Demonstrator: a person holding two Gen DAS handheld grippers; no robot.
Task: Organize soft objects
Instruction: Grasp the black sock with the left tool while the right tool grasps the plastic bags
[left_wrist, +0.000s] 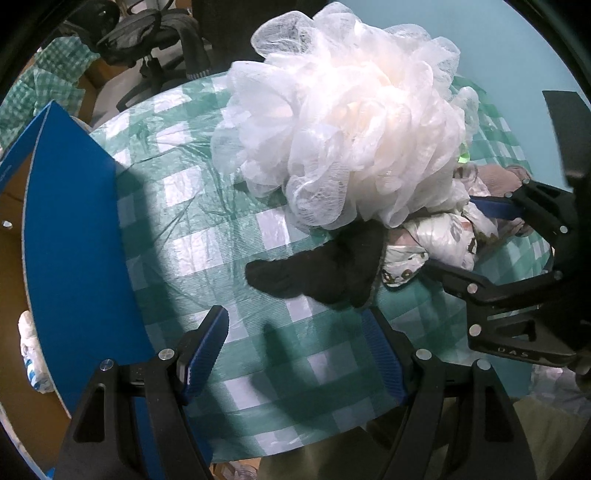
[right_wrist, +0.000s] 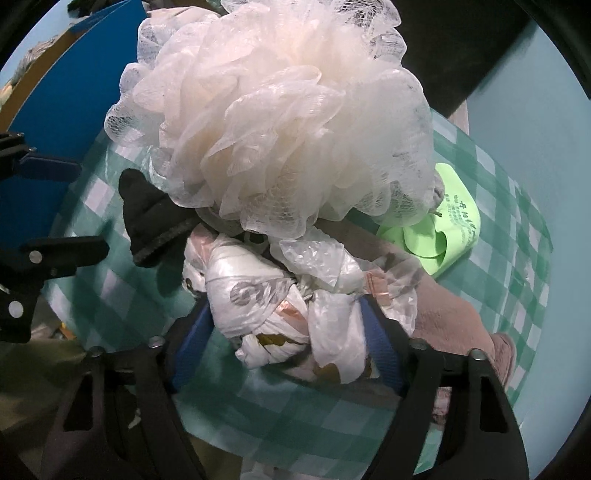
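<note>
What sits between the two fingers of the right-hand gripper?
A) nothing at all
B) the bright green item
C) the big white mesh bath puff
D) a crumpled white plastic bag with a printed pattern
D: in the right wrist view the crumpled plastic bag lies between the blue pads of the right gripper, while the mesh puff sits beyond it.

Left wrist cam looks steeply down, close over the checked tablecloth (left_wrist: 207, 236). Right wrist cam also faces down, closer, right over the pile. Both views share the white mesh pouf (left_wrist: 343, 122) (right_wrist: 280, 122), black cloth (left_wrist: 317, 269) (right_wrist: 147, 218) and tablecloth.
</note>
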